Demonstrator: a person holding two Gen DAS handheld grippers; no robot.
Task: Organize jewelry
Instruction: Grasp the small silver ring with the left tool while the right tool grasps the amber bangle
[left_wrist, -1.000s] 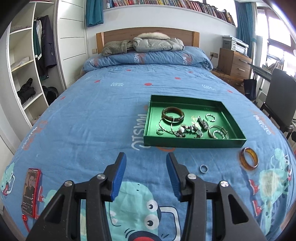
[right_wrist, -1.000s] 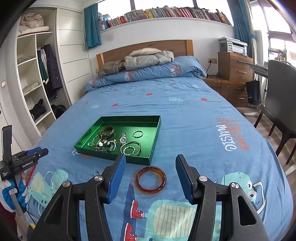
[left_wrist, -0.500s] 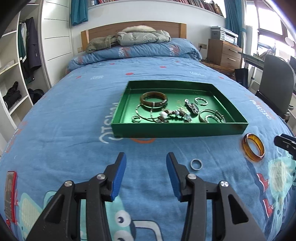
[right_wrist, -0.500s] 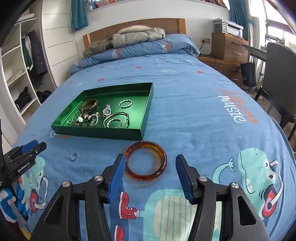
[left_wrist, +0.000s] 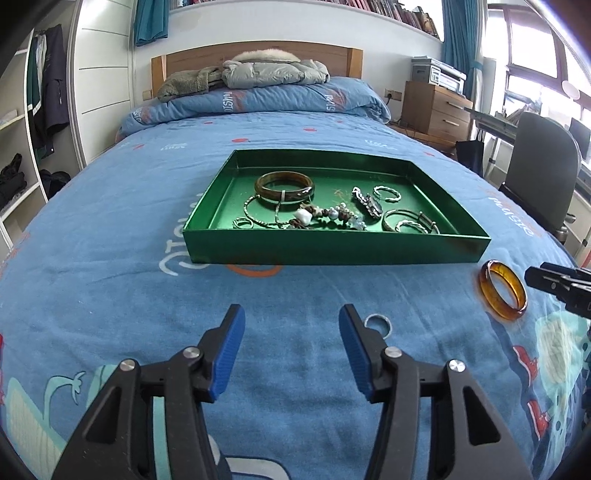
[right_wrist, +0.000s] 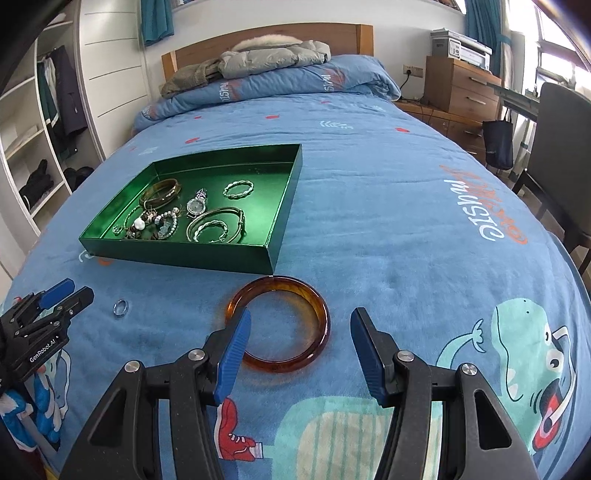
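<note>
We held our left gripper (left_wrist: 291, 350) low over the blue bedspread (left_wrist: 110, 266), its blue-padded jaws standing wide apart with nothing between them; the small silver ring (left_wrist: 377, 325) lay on the cloth just beside the tip of its right finger, outside the gap, and whether the two touched we could not tell; from the right wrist view the same ring (right_wrist: 120, 307) sat a little ahead of that gripper's tips.

Our right gripper (right_wrist: 300, 354) was likewise spread open and empty; the amber bangle (right_wrist: 277, 323) lay flat on the bedspread with its near part between the two fingers; the left pad overlapped the bangle's left rim in the view, while the right pad stood clear of it; the bangle's far edge lay just short of the near right corner of the green tray (right_wrist: 177, 254); in the left wrist view the bangle (left_wrist: 502, 295) showed at the far right, with the right gripper's dark tip just beside it.

The tray rested on the bed ahead of both grippers; inside it we saw a dark bangle (left_wrist: 284, 186), a wristwatch (right_wrist: 195, 205), a twisted silver bracelet (right_wrist: 238, 188), a pair of larger silver bangles (right_wrist: 216, 229), a beaded strand (left_wrist: 325, 216) and a small ring (left_wrist: 242, 222) near the front wall.
</note>
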